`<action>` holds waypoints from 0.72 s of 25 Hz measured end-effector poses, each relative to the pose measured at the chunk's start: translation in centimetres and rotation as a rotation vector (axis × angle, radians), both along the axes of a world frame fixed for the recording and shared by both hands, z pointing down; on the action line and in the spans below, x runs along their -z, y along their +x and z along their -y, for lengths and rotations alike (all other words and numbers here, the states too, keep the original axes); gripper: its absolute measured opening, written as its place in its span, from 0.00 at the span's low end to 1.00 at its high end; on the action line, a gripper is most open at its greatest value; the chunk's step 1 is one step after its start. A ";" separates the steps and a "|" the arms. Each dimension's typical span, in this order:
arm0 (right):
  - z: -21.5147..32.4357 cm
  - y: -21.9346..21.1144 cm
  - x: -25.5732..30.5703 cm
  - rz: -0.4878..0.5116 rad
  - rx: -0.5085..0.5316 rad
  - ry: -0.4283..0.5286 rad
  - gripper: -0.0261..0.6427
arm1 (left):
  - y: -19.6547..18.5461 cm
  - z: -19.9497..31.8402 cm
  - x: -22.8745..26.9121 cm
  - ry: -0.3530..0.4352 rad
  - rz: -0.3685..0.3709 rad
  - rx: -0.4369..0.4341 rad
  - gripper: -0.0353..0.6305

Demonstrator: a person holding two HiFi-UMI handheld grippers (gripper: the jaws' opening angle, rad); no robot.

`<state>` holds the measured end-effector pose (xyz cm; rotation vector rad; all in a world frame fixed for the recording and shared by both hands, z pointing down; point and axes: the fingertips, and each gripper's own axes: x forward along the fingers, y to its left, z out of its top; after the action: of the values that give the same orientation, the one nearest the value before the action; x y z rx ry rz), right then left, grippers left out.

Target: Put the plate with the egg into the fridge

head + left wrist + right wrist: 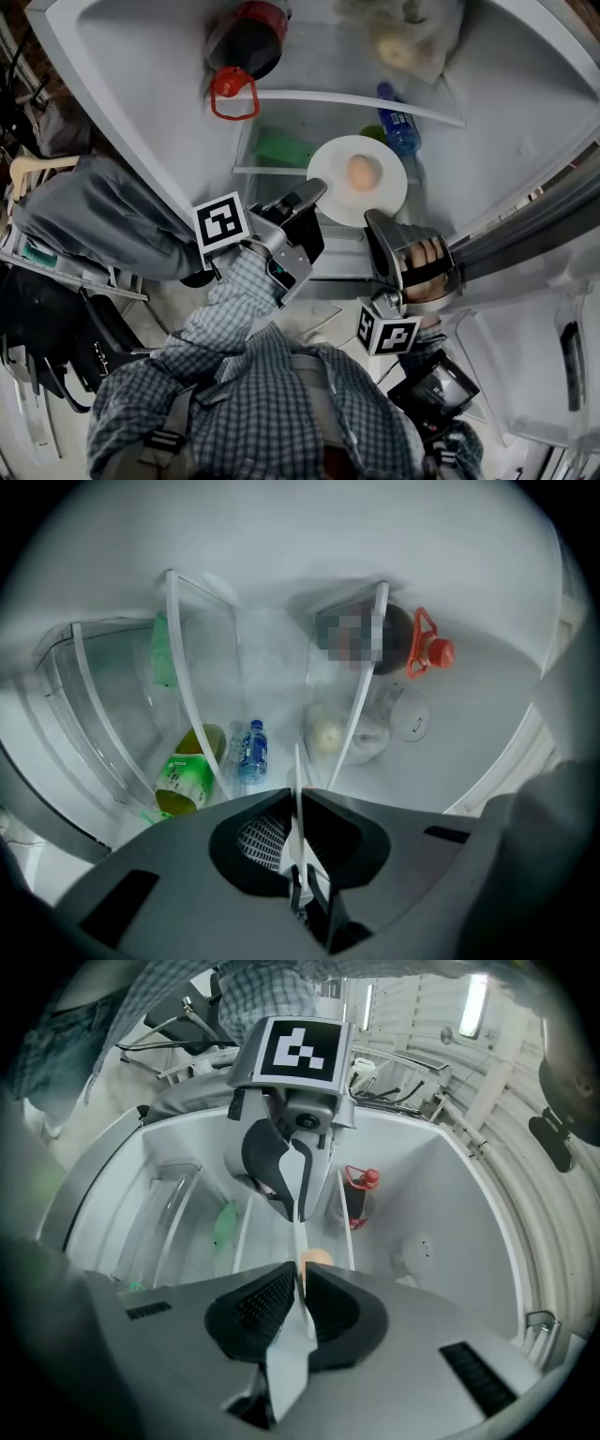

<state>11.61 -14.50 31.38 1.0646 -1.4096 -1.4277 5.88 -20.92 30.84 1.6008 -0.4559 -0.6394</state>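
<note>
In the head view a white plate carrying a brown egg hangs level inside the open fridge, just below a glass shelf. My left gripper is shut on the plate's left rim. My right gripper pinches the near rim. The left gripper view shows the plate edge-on between the closed pads of the left gripper. From the right gripper the rim runs past the egg to the other gripper.
A dark cola bottle with a red cap lies on the upper shelf beside a bagged food item. A blue water bottle and a green pack sit under the shelf, behind the plate. The fridge door stands at right.
</note>
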 end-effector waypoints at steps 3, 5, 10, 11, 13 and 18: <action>0.0 0.1 0.1 -0.017 -0.006 0.013 0.09 | 0.1 0.0 0.8 0.018 -0.019 -0.003 0.09; -0.3 0.0 0.0 -0.005 -0.002 -0.001 0.09 | 0.0 -0.4 1.3 0.025 -0.032 -0.006 0.09; -0.6 -0.5 1.6 0.037 0.023 -0.027 0.07 | 0.1 -0.7 2.8 0.057 -0.040 -0.021 0.09; -0.6 -0.4 2.0 0.034 0.022 -0.020 0.07 | 0.1 -0.8 3.2 0.066 -0.046 -0.024 0.09; -0.8 -0.5 2.8 0.024 0.019 -0.002 0.07 | 0.0 -1.0 4.1 0.083 -0.053 -0.027 0.10; -1.0 -0.5 4.5 0.001 0.008 0.008 0.07 | -0.2 -1.2 5.9 0.114 -0.075 -0.037 0.10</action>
<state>11.10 -13.50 26.88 1.0665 -1.4114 -1.4399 5.66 -19.68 24.91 1.6828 -0.3387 -0.7059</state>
